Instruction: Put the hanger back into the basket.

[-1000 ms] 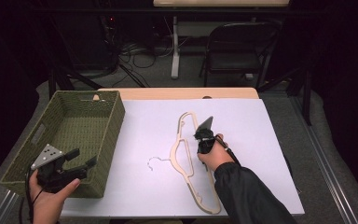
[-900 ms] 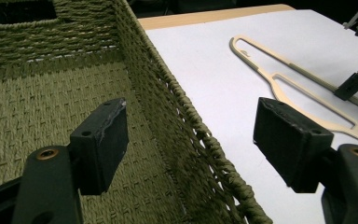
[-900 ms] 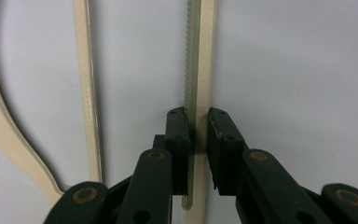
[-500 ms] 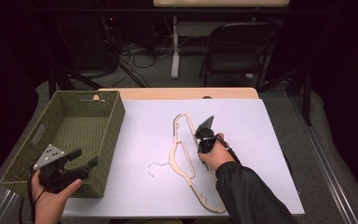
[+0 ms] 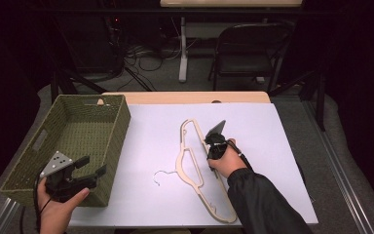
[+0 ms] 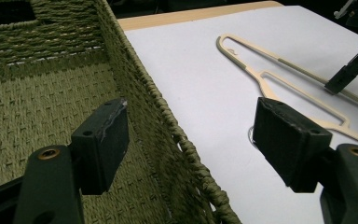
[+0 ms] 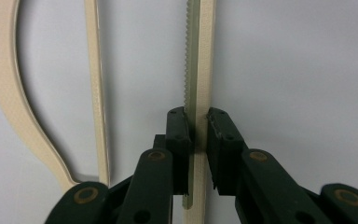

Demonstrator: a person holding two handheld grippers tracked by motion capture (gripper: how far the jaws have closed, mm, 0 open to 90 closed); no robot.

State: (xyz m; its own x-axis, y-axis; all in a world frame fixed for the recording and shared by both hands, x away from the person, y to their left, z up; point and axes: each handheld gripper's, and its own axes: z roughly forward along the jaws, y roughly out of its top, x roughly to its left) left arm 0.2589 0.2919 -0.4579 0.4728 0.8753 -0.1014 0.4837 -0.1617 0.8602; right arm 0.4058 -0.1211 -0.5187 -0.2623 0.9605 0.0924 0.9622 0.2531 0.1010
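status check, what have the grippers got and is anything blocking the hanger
Right gripper shut on hanger bar, flat on table. Left gripper open, empty, over basket rim. Nothing blocking.

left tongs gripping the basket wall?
No, the left tongs stand wide open, the basket rim passing between the pads untouched.

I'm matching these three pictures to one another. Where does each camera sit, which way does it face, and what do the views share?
High view: above the person's side, facing forward and down on the white table; both forearms, the left gripper and the right gripper show.
Left gripper view: rides the left gripper, looking between open jaws over the green basket rim toward the hanger.
Right gripper view: rides the right gripper, looking down at its jaws clamped on the hanger's bar.
Shared: the hanger appears in all three.
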